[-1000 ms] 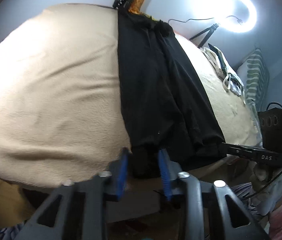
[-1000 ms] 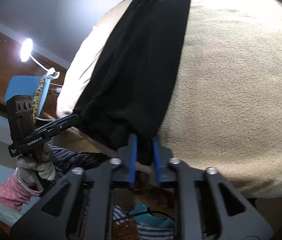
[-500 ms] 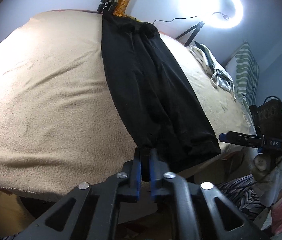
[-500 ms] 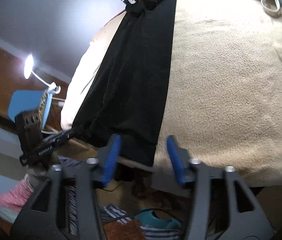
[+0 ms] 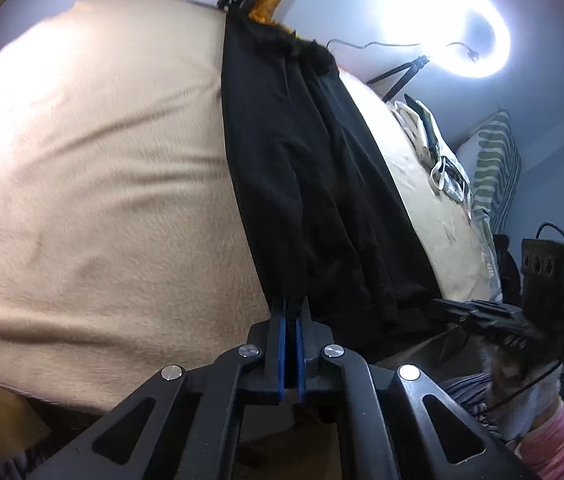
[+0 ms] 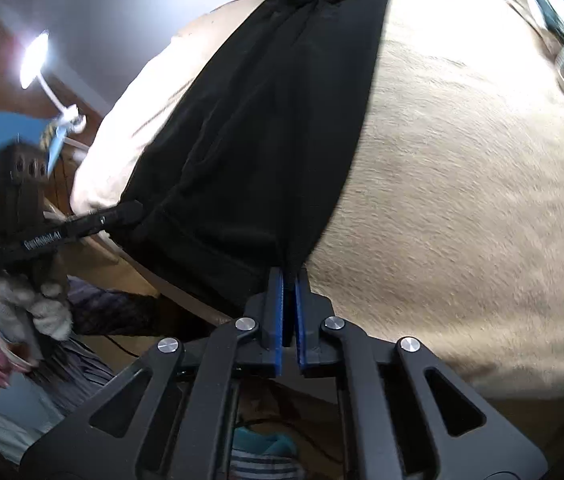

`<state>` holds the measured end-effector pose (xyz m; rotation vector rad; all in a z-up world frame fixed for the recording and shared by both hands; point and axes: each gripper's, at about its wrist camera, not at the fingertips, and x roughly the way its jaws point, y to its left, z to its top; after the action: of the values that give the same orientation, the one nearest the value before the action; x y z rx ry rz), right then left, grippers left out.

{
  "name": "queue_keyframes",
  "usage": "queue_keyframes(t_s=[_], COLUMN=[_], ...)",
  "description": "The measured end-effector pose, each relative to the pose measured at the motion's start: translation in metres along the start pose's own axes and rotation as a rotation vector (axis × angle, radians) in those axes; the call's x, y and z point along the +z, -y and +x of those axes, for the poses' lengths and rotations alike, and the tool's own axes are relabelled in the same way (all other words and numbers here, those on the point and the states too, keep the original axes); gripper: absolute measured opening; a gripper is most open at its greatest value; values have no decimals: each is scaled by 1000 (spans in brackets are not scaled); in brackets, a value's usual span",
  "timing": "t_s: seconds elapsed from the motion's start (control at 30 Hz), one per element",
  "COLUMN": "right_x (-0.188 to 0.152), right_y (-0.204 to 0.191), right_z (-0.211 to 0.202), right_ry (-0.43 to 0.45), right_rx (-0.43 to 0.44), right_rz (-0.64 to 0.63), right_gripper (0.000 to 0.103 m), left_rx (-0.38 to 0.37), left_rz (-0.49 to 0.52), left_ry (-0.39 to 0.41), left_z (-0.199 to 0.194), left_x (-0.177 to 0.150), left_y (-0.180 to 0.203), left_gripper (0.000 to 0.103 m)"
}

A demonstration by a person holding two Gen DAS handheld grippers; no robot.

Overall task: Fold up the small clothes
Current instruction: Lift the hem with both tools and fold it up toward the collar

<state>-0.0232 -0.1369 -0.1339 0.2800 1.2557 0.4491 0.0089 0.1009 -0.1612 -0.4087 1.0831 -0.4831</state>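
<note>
Black trousers (image 5: 314, 184) lie lengthwise on the tan blanket (image 5: 94, 184) — both near corners pinched. The left gripper (image 5: 291, 304) is clamped on one hem corner, the right gripper (image 6: 291, 276) on the other.

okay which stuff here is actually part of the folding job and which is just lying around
Job: long black fabric garment, left gripper, right gripper, both shut on its near hem.
Lying about: white ring light, striped green pillow, crumpled white cloth pile.

Black garment (image 5: 302, 184) laid lengthwise on beige blanket (image 5: 102, 200); its near hem is pinched by the left gripper (image 5: 292, 304). Right gripper (image 5: 478, 312) seen at the other corner.
</note>
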Motion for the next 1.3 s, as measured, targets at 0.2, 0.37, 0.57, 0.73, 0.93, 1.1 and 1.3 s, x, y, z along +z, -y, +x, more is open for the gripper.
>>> queue_keyframes(t_s=[0.2, 0.37, 0.57, 0.73, 0.93, 1.1, 1.3], right_x=[-3, 2, 0, -1, 12, 51, 95], right_y=[22, 13, 31, 36, 42, 37, 48], right_z=[-17, -8, 1, 9, -1, -11, -13], right_ry=[30, 36, 1, -24, 10, 77, 100], right_rx=[65, 111, 207, 195, 314, 348, 301], right_rz=[46, 84, 187, 207, 271, 260, 223], right_gripper=[8, 48, 8, 8, 8, 8, 8], left_rx=[10, 4, -12, -6, -47, -50, -37], left_rz=[25, 34, 40, 41, 28, 24, 15], left_ry=[-4, -4, -6, -52, -7, 25, 40], left_z=[-1, -4, -11, 1, -18, -24, -12], left_x=[-3, -3, -1, 2, 29, 61, 104], left_y=[1, 3, 7, 7, 14, 15, 7], left_gripper=[0, 0, 0, 0, 0, 0, 0])
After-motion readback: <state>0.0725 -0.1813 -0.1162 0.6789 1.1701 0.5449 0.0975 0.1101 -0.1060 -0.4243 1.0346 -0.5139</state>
